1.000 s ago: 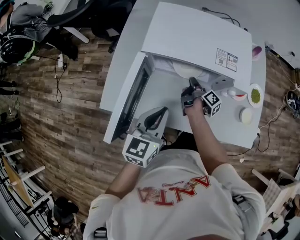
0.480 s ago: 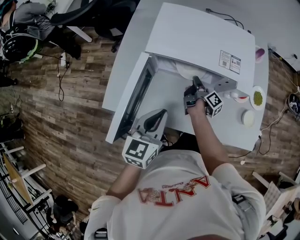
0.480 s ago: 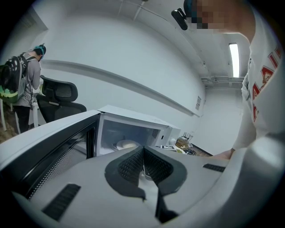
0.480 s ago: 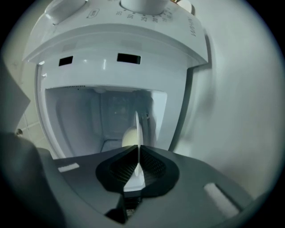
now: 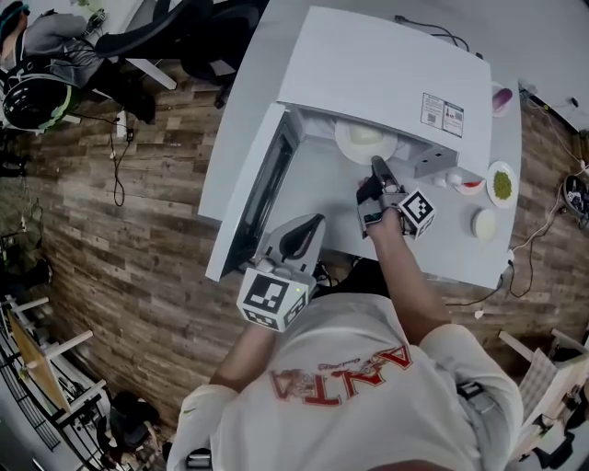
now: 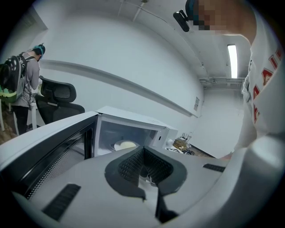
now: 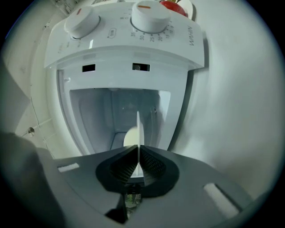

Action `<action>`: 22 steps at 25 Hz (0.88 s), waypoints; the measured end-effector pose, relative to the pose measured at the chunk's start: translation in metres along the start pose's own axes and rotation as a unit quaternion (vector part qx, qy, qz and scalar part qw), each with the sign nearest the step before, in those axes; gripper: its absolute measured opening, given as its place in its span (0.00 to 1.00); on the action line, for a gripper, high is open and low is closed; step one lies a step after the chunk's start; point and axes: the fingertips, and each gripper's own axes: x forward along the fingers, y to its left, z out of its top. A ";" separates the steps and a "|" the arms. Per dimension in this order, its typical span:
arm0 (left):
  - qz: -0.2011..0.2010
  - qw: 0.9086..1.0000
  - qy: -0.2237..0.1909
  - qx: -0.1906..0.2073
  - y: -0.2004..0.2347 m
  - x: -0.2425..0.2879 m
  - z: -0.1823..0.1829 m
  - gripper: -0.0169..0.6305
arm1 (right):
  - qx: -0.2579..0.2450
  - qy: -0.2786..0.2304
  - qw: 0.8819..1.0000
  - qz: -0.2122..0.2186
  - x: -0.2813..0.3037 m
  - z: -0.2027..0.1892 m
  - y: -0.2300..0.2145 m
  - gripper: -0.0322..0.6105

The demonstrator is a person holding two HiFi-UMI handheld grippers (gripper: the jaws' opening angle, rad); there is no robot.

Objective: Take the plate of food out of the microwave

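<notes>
A person in a white printed T-shirt (image 5: 350, 386) stands at a white table (image 5: 442, 248) with a tong-style gripper in each hand, seen from overhead. At far left, over wood flooring, the microwave door (image 5: 253, 198) hangs wide open, swung out toward the near left. Just right of the door, the left gripper (image 5: 313, 225) hovers at the near edge of the table. In the left gripper view, the left gripper (image 6: 142, 153) has its dark ribbed jaws together and nothing between them.

At centre, the white microwave (image 5: 386, 69) faces the person. The plate (image 5: 365, 143), carrying a pale mound of food (image 5: 365, 134), sits in the mouth of the oven cavity, its near part showing beyond the top edge of the casing. The right gripper (image 5: 377, 166) reaches in from the near side and is clamped on the plate's near rim. In the right gripper view, the plate (image 7: 138, 129) appears edge-on as a thin white line pinched between the closed pads of the right gripper (image 7: 138, 162), below two control knobs (image 7: 150, 13).

At far right on the table stand a dish of green food (image 5: 502, 185) and a small white round dish (image 5: 483, 224).
</notes>
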 end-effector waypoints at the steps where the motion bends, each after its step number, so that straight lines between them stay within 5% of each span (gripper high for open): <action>1: -0.004 1.000 -0.001 0.001 -0.002 0.000 0.001 0.04 | -0.001 0.005 1.000 0.000 -0.006 -0.003 0.001 0.08; 10: -0.059 0.998 -0.007 0.016 -0.032 0.001 -0.001 0.04 | -0.008 0.042 0.999 -0.009 -0.086 -0.025 -0.002 0.08; 22: -0.149 0.987 0.015 0.052 -0.082 0.020 -0.011 0.04 | 0.004 -0.051 0.998 -0.038 -0.194 0.011 -0.043 0.08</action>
